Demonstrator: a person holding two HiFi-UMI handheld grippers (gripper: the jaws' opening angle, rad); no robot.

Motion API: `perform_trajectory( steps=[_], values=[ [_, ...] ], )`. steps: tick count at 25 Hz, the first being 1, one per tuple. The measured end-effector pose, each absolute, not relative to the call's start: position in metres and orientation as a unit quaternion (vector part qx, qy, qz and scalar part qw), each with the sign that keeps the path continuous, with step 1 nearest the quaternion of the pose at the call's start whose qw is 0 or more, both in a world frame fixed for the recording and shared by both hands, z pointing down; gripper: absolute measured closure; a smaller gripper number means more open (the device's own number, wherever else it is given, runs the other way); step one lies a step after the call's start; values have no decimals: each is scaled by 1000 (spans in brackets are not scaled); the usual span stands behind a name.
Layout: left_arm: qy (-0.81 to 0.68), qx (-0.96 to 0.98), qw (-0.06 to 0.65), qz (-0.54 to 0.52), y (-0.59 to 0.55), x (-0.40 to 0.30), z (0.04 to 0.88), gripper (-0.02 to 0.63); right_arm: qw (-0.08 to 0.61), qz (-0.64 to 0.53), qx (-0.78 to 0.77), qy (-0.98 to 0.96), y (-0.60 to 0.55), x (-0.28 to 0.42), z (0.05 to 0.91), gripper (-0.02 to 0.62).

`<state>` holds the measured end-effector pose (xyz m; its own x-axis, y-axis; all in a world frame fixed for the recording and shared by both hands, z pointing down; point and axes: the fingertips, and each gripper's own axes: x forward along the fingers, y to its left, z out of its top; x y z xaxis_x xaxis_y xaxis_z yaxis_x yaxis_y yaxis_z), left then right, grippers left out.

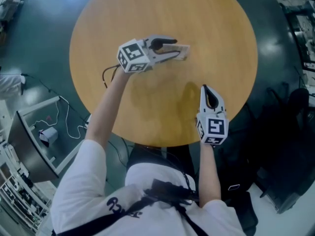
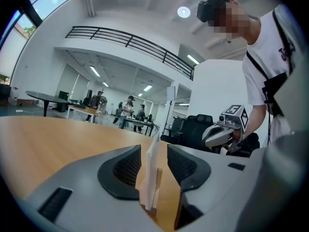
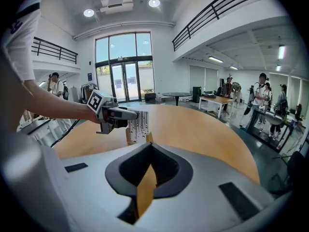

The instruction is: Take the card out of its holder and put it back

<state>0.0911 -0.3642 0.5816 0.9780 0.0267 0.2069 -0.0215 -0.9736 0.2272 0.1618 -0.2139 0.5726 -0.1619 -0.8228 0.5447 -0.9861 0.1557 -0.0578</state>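
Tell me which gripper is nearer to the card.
Left. The left gripper has its fingers on either side of the card, with gaps showing. The right gripper is apart from it, shut, over the table near the person's edge.

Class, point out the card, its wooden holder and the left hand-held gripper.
card (image 2: 152, 163), left gripper view, white edge.
holder (image 3: 128, 137), right gripper view, wooden end.
left hand-held gripper (image 1: 176, 48), head view, between fingertips.

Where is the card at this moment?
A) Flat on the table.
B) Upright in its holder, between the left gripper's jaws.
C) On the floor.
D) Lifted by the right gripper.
B: the card stands upright in its wooden holder, with the left gripper jaws apart on either side of it.
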Motion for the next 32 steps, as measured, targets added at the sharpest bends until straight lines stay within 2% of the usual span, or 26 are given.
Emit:
perform_trajectory(
  steps=[3,7,19,32],
  values=[
    [11,988,111,105,-361,94,579,443,193,203,618,-734,-215,164,570,572],
    [15,989,111,102,-362,96,577,554,193,203,618,-734,-215,165,570,572],
    [54,986,104,118,-359,101,571,578,185,195,614,-742,-214,163,561,572],
    [7,990,82,110,-372,90,502,578,148,151,610,-764,-230,162,512,572]
  ],
)
